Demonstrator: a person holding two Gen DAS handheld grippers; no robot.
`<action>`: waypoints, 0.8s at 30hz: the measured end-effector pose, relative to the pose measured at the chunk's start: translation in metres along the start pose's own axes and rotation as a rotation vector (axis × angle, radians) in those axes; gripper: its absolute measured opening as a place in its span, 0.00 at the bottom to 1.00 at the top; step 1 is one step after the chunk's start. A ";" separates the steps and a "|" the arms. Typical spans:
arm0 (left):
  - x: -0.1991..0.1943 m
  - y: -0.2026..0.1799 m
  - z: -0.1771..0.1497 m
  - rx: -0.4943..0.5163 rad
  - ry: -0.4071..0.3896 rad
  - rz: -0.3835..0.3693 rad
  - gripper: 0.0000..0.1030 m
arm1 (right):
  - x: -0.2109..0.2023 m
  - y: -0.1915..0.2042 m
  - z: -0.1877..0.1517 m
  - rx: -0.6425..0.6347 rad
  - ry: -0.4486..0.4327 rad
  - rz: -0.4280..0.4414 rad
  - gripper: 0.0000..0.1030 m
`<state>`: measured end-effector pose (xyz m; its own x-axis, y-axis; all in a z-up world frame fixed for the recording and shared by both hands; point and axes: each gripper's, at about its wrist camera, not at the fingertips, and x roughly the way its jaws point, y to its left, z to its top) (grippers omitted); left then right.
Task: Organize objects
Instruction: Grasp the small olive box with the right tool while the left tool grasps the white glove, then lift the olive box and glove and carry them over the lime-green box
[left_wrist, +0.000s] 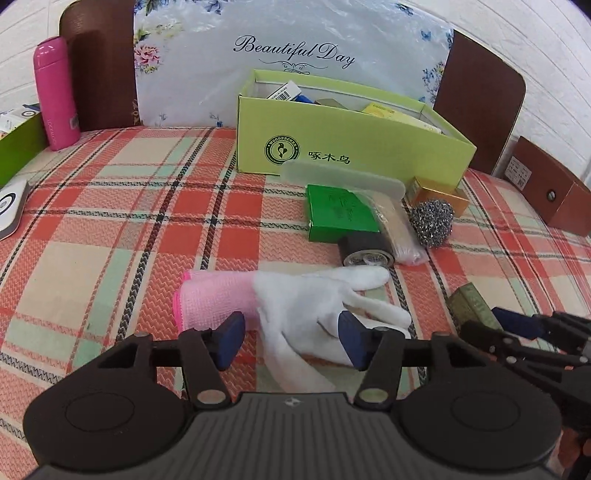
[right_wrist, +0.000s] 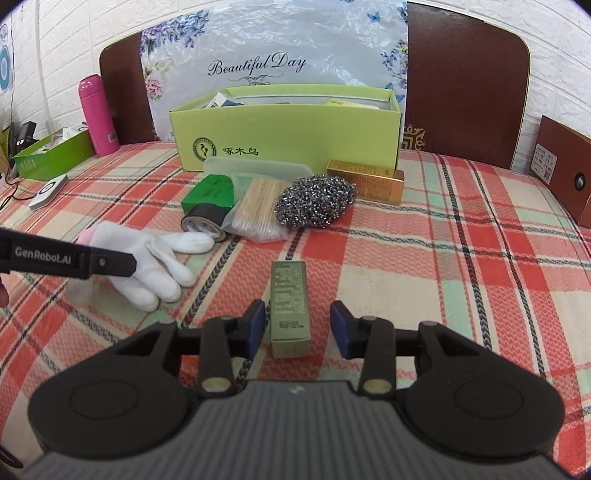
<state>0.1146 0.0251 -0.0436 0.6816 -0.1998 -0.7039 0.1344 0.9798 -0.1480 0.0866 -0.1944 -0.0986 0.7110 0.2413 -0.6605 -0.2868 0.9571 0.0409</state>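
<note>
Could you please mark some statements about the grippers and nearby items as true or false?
1. The right gripper is open around the olive box. True.
2. The left gripper is shut on the white glove. False: it is open over the glove.
3. The steel scourer lies inside the lime-green box. False: it lies on the checked cloth, in front.
4. The pink bottle stands upright. True.

A soft white cloth glove (left_wrist: 310, 306) lies on woven plaid fabric (left_wrist: 110, 221) near a glittery metal scourer (right_wrist: 314, 201).
</note>
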 end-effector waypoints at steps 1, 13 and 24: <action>0.002 0.000 0.001 0.004 0.009 -0.016 0.45 | 0.001 0.000 -0.001 0.001 0.004 0.006 0.34; -0.025 -0.017 0.024 0.054 -0.048 -0.146 0.05 | -0.025 0.000 0.022 0.005 -0.075 0.061 0.21; -0.049 -0.046 0.121 0.092 -0.270 -0.217 0.05 | -0.042 -0.024 0.106 -0.029 -0.283 0.045 0.21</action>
<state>0.1622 -0.0098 0.0816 0.7941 -0.4061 -0.4522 0.3523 0.9138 -0.2019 0.1316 -0.2105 0.0073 0.8467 0.3226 -0.4232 -0.3376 0.9404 0.0415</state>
